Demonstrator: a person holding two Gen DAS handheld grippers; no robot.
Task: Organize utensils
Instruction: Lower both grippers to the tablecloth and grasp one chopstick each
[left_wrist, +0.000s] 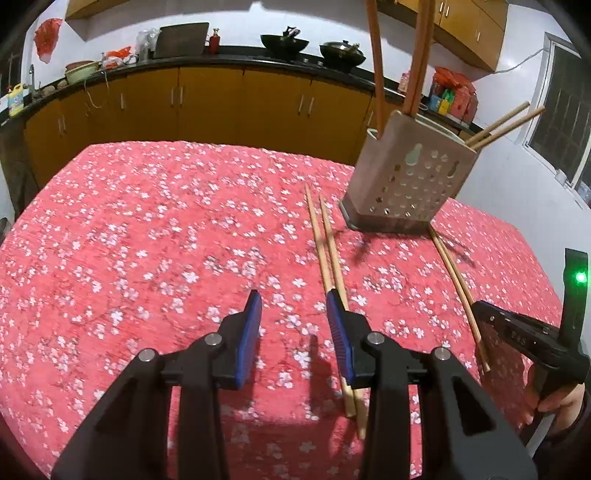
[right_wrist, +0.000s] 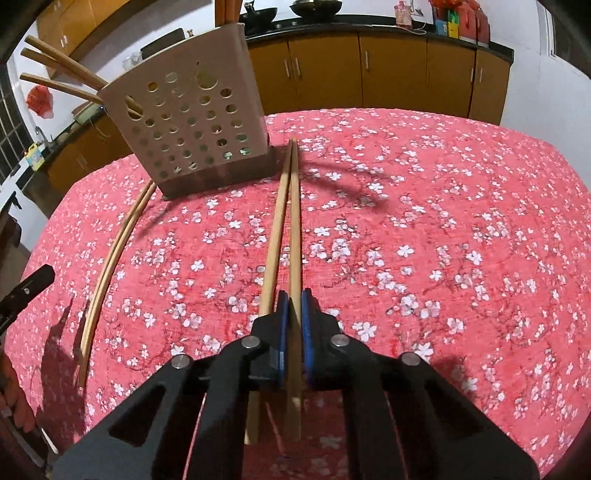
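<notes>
A perforated beige utensil holder (left_wrist: 410, 177) stands on the red floral tablecloth (left_wrist: 147, 240) with several chopsticks in it; it also shows in the right wrist view (right_wrist: 195, 125). My left gripper (left_wrist: 293, 301) is open and empty, low over the cloth, with a pair of wooden chopsticks (left_wrist: 325, 251) lying just past its right finger. My right gripper (right_wrist: 294, 299) is shut on one chopstick (right_wrist: 294, 229) of a second pair; its twin (right_wrist: 275, 236) lies alongside, outside the left pad. The right gripper also shows at the left wrist view's right edge (left_wrist: 517, 332).
The first pair of chopsticks (right_wrist: 110, 258) lies left of the right gripper. Yellow kitchen cabinets (left_wrist: 221, 99) with a dark counter holding woks and bottles run behind the table. A window (left_wrist: 565, 114) is on the right wall.
</notes>
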